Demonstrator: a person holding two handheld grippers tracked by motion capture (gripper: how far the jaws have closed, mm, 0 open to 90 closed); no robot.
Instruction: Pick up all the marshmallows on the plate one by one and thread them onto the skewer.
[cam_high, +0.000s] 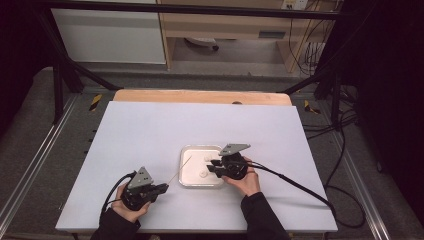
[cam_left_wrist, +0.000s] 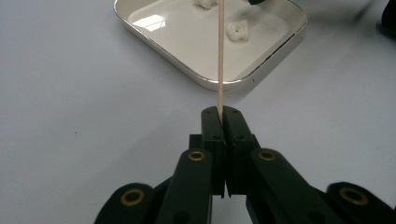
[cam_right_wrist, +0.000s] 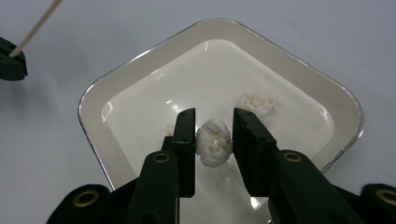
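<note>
Thin wooden skewer (cam_left_wrist: 220, 51), white lumps (cam_right_wrist: 214, 142) in tray (cam_right_wrist: 140, 81)

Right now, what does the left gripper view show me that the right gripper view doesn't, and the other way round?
Left gripper view: the left gripper with its jaws shut on the base of a thin wooden stick that points over the white tray. Right gripper view: the right gripper with its jaws on either side of a white lump in the tray; whether they press it yet is unclear. Both: the tray and the stick.

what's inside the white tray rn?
Two white lumps: one between the right gripper jaws, one lying farther back. The tray floor under the jaws and the nearer lump is hidden.
</note>
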